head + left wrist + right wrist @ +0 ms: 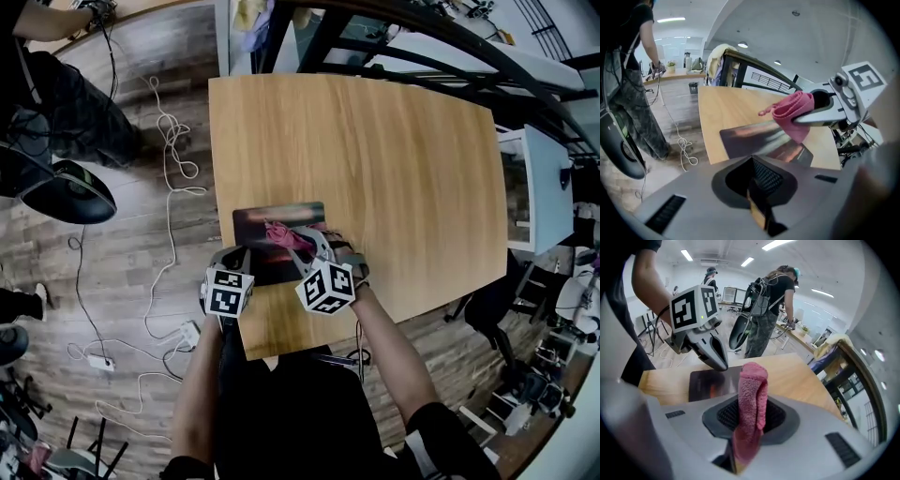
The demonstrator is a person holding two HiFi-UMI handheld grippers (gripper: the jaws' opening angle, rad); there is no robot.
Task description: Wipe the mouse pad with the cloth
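A dark mouse pad with a reddish print lies at the near left of the wooden table. My right gripper is shut on a pink cloth and holds it just over the pad's near right part. From the right gripper view, the cloth stands up between the jaws. The left gripper sits at the pad's near left edge, its jaws together with nothing between them. In the left gripper view, the cloth hangs above the pad.
White cables and a power strip lie on the wooden floor to the left. A black chair and a standing person are at far left. A white desk stands to the right of the table.
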